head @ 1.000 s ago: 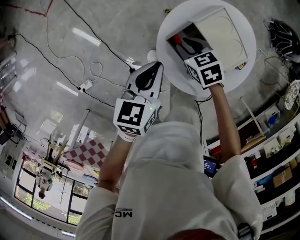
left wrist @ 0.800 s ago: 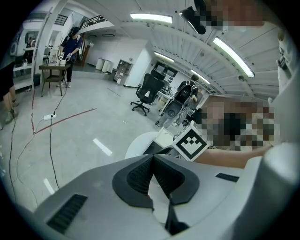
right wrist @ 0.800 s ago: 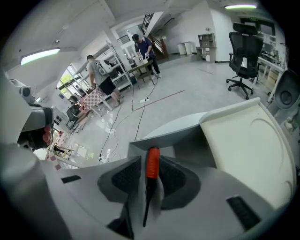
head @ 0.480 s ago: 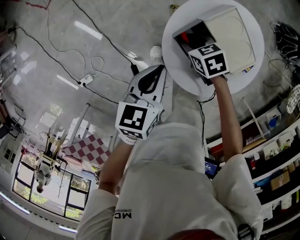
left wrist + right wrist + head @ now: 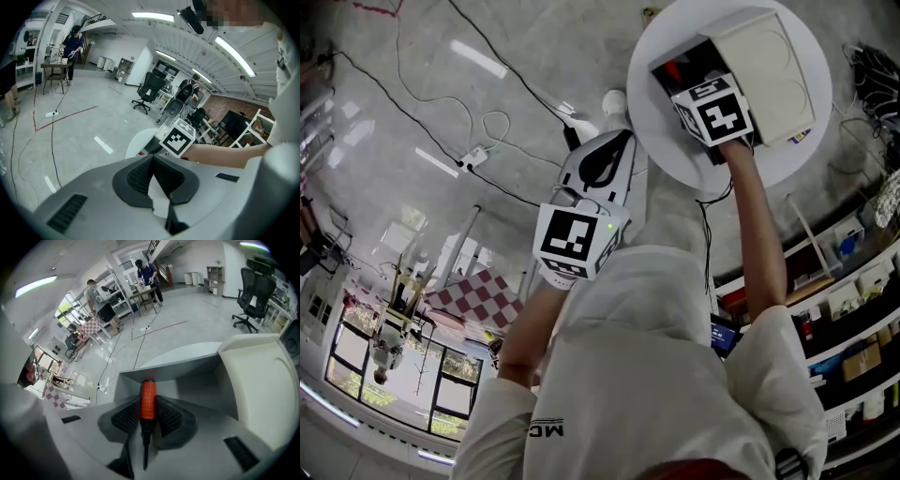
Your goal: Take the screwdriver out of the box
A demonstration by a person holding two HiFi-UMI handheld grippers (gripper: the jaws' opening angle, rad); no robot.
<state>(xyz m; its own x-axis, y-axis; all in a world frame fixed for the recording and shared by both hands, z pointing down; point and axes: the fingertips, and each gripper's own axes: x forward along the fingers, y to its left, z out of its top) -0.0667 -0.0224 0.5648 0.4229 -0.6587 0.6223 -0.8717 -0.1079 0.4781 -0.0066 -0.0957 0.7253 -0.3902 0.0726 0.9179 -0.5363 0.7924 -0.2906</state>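
Right claw, whose jaws have just been closing, grips the screwdriver by its orange handle, down inside the open box on the bench. We judge the grasp made; lifting it clear remains. Left claw, shut and empty, hangs well behind. We read only "MC" on the shirt.

Bright ceiling strip lights, glare on floor, fisheye warping, edges perhaps soft
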